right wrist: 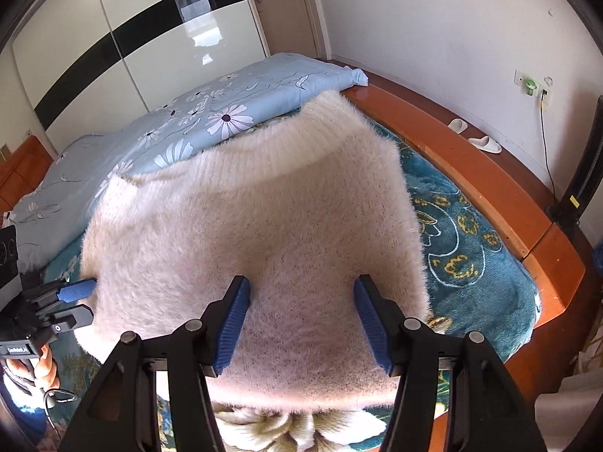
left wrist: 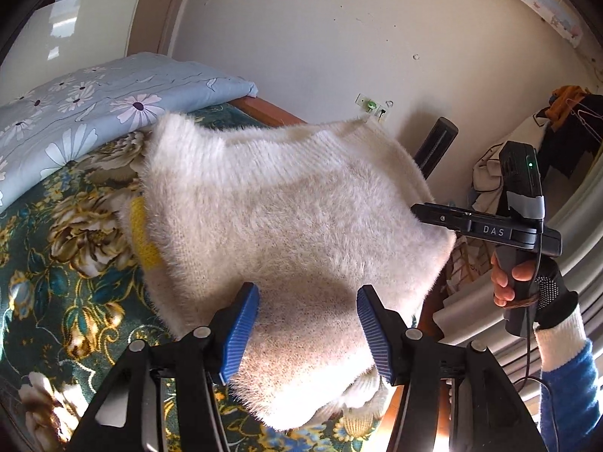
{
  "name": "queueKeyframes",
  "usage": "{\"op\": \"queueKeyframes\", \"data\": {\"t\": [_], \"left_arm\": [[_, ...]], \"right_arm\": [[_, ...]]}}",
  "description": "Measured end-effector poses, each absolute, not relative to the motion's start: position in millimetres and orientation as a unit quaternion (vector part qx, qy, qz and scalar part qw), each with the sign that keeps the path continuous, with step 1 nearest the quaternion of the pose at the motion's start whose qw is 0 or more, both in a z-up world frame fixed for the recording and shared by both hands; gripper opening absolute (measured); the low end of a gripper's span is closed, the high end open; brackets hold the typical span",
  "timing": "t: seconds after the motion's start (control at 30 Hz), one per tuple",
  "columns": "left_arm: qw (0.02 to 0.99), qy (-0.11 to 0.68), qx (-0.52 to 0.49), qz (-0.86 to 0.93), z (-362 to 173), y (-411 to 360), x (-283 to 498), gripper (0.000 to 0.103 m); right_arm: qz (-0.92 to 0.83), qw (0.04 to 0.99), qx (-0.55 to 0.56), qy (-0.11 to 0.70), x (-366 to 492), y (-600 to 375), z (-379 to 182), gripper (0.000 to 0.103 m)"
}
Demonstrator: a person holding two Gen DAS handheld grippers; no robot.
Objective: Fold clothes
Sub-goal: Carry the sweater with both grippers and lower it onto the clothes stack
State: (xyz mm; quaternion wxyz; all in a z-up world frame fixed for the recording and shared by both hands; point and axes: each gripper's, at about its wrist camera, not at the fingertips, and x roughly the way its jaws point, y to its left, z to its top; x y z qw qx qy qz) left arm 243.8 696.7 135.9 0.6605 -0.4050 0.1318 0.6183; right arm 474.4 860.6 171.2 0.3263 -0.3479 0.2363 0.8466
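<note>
A fluffy cream sweater (left wrist: 286, 218) lies folded on the green floral blanket (left wrist: 68, 248) of a bed, with a yellow patch (left wrist: 145, 241) showing at its left edge. My left gripper (left wrist: 307, 301) hovers just over its near part, open, blue pads wide apart, nothing pinched between them. My right gripper (right wrist: 301, 290) is open the same way over the sweater (right wrist: 256, 226), whose ribbed band lies at the far side. In the left wrist view the right gripper (left wrist: 433, 216) reaches the sweater's right edge, held by a gloved hand (left wrist: 527, 282). The left gripper (right wrist: 84, 301) sits at the sweater's left edge.
A folded light-blue daisy quilt (right wrist: 181, 132) lies beyond the sweater. The wooden bed frame (right wrist: 490, 188) runs along the right, with white slippers (right wrist: 484, 143) on the floor by the wall. A dark upright appliance (right wrist: 584, 173) stands at the right. Clothes hang in a corner (left wrist: 565, 120).
</note>
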Motion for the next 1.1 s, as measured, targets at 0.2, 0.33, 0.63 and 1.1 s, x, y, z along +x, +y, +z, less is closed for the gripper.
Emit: {"op": "queueKeyframes", "data": {"t": [0.2, 0.33, 0.63, 1.1], "left_arm": [[0.657, 0.145, -0.385, 0.632, 142.9, 686.8, 251.0, 0.06], [0.648, 0.148, -0.375, 0.647, 154.7, 672.3, 253.0, 0.06], [0.631, 0.154, -0.361, 0.669, 159.7, 633.8, 273.6, 0.063], [0.587, 0.142, -0.357, 0.712, 94.1, 577.6, 312.9, 0.096]], "right_arm": [[0.851, 0.334, -0.326, 0.242, 482.8, 852.6, 173.0, 0.06], [0.853, 0.338, -0.311, 0.246, 488.5, 847.3, 174.2, 0.06], [0.857, 0.351, -0.299, 0.23, 495.5, 806.4, 188.0, 0.06], [0.852, 0.354, -0.301, 0.24, 502.4, 727.7, 141.8, 0.079]]}}
